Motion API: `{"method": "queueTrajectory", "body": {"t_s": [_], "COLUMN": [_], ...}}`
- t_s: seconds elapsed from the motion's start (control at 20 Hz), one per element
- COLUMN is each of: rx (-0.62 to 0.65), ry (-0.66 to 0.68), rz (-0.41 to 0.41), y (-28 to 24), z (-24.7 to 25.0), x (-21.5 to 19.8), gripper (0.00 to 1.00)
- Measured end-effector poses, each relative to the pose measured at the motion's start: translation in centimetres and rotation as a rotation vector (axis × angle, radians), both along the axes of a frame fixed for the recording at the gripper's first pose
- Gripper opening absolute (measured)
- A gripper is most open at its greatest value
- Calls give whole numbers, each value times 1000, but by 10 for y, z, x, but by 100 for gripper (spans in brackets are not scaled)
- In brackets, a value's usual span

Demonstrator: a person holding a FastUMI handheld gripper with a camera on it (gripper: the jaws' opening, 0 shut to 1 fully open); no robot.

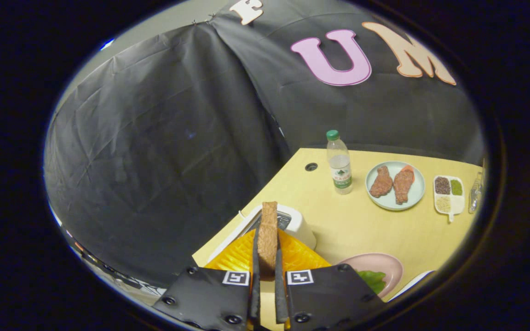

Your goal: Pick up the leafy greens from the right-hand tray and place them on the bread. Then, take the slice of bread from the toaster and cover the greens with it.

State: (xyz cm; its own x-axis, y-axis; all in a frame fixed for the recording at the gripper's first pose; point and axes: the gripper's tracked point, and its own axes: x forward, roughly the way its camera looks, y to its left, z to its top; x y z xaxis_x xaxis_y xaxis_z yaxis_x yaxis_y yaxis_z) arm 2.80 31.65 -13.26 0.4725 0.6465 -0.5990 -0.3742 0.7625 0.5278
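Tool (267,264) grips bread slice (268,230) above toaster (297,225)

At the bottom centre of the frame the gripper (267,276) shows two flat plates, each bearing a square black-and-white marker at its inner top corner and round screws along its edges. Two thin, narrow fingers (255,266) run forward from between them; their tips are hard to make out.

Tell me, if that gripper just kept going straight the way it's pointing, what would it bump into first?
The gripper is already shut on the slice of bread. Straight ahead, that bread would probably meet the white toaster just beyond the fingers, though depth is hard to judge here.
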Motion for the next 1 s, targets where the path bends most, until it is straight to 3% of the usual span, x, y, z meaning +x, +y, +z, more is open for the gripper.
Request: {"method": "queueTrajectory", "body": {"t_s": [0.35,1.0], "rx": [-5,50], "ry": [50,174], "rz": [-114,-279], "y": [-56,-105], "z": [-29,-122], "x": [-10,-40], "gripper": [16,16]}}
